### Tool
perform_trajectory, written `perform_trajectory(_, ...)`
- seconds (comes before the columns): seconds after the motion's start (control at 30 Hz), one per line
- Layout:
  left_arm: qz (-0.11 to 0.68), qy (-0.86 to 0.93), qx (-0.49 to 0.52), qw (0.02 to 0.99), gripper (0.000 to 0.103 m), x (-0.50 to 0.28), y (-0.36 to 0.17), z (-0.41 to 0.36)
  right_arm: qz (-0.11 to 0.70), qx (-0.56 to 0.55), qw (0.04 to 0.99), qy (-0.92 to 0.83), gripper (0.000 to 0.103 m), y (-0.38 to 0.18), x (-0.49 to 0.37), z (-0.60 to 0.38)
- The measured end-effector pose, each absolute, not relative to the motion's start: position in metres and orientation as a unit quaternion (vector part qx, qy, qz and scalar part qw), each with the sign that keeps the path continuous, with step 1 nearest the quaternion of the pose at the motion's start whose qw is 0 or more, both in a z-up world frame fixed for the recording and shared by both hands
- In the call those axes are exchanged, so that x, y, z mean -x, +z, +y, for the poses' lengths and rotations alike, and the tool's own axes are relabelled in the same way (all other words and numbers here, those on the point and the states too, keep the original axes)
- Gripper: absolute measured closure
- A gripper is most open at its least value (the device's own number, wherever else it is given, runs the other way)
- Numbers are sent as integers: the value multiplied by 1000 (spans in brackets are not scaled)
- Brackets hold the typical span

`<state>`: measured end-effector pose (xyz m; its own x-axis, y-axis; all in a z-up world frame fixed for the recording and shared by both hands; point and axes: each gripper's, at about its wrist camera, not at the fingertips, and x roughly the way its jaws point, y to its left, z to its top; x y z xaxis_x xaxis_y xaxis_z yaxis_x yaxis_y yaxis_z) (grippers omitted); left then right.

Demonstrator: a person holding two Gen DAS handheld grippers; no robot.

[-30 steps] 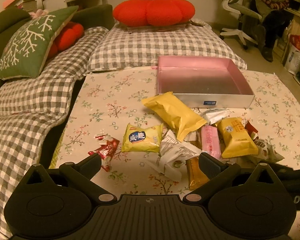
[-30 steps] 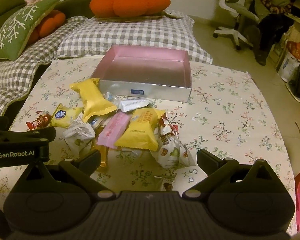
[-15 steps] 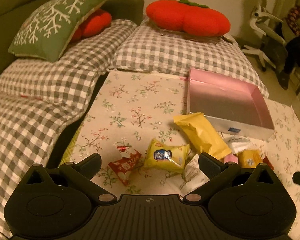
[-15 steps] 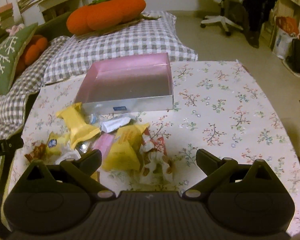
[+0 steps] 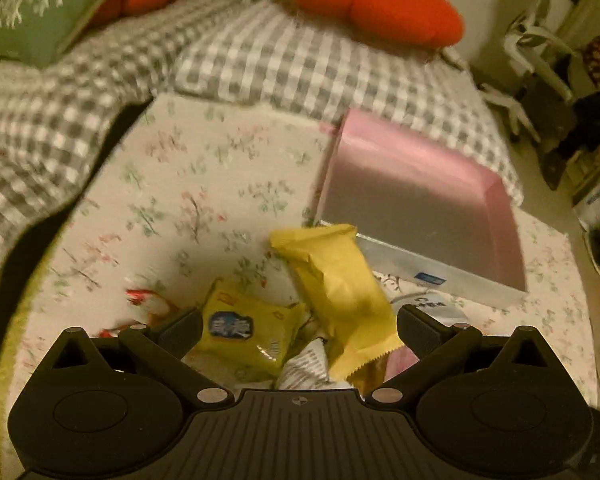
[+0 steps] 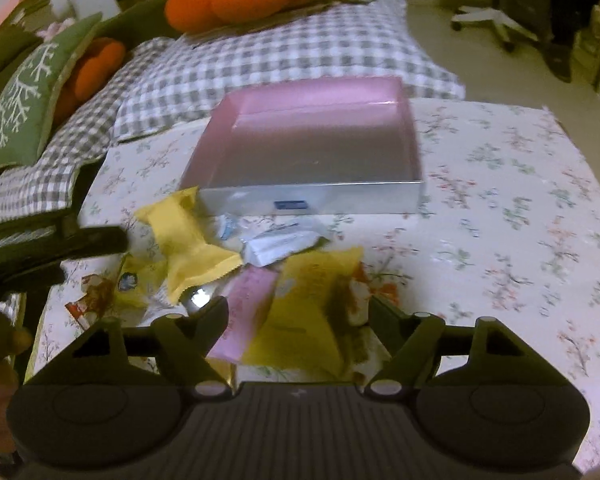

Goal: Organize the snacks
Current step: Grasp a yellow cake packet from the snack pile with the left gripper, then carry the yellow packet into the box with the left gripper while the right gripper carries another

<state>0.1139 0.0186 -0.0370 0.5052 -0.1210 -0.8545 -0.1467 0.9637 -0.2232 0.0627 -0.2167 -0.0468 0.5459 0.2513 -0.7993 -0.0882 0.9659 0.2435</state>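
Note:
A pile of wrapped snacks lies on the floral tablecloth in front of an empty pink box [image 5: 416, 196] [image 6: 312, 148]. My left gripper [image 5: 300, 324] is open, low over a small yellow packet [image 5: 244, 328] and a long yellow packet [image 5: 336, 276]. My right gripper [image 6: 298, 314] is open, low over a pink packet [image 6: 246, 304] and a large yellow packet [image 6: 304, 312]. The long yellow packet [image 6: 188, 236], a white wrapper [image 6: 280, 244] and a red-white packet [image 6: 88, 292] lie further left. The left gripper's body [image 6: 40, 248] shows at the left edge.
A checked sofa cover [image 5: 312, 64] runs behind the table, with an orange pumpkin cushion [image 5: 364, 0] and a green snowflake cushion [image 6: 24, 108]. An office chair [image 6: 496, 12] and bags stand on the floor at the far right. The table's right side shows bare floral cloth [image 6: 520, 216].
Both grippers have dropped lower and moved in over the snack pile. The left view has swung right toward the yellow packets; the right fingers stand a little closer together.

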Motion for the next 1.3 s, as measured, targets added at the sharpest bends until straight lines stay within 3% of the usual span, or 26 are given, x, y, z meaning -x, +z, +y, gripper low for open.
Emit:
perform_trajectory(0.23, 527, -4, 116, 842, 0, -145, -70, -3, 489, -84, 862, 99, 31, -66, -81, -213)
perform_trajectory(0.33, 526, 4, 115, 842, 0, -152, -79, -6, 483, -62, 868, 92, 22, -70, -87, -206)
perform_trajectory(0.47, 520, 0, 96, 849, 2, -155, -87, -9, 476, -45, 873, 96, 23, -70, -91, -201)
perform_trajectory(0.53, 513, -7, 99, 853, 12, -154, -86, -7, 473, -31, 874, 104, 32, -70, -90, -197)
perform_trajectory(0.6, 504, -13, 104, 857, 26, -153, -82, -4, 473, -21, 874, 108, 48, -70, -87, -195)
perform_trajectory(0.63, 502, -14, 107, 858, 35, -153, -81, -2, 478, -23, 871, 109, 50, -69, -86, -196)
perform_trajectory(0.7, 506, -14, 113, 855, 44, -152, -80, 1, 489, -43, 863, 118, 57, -68, -86, -198)
perform_trajectory(0.97, 498, -33, 86, 862, 55, -151, -77, -2, 516, -69, 849, 93, 55, -95, -99, -203)
perform_trajectory(1.3, 501, -56, 96, 858, 63, -147, -69, 6, 533, -124, 830, 108, 65, -93, -97, -216)
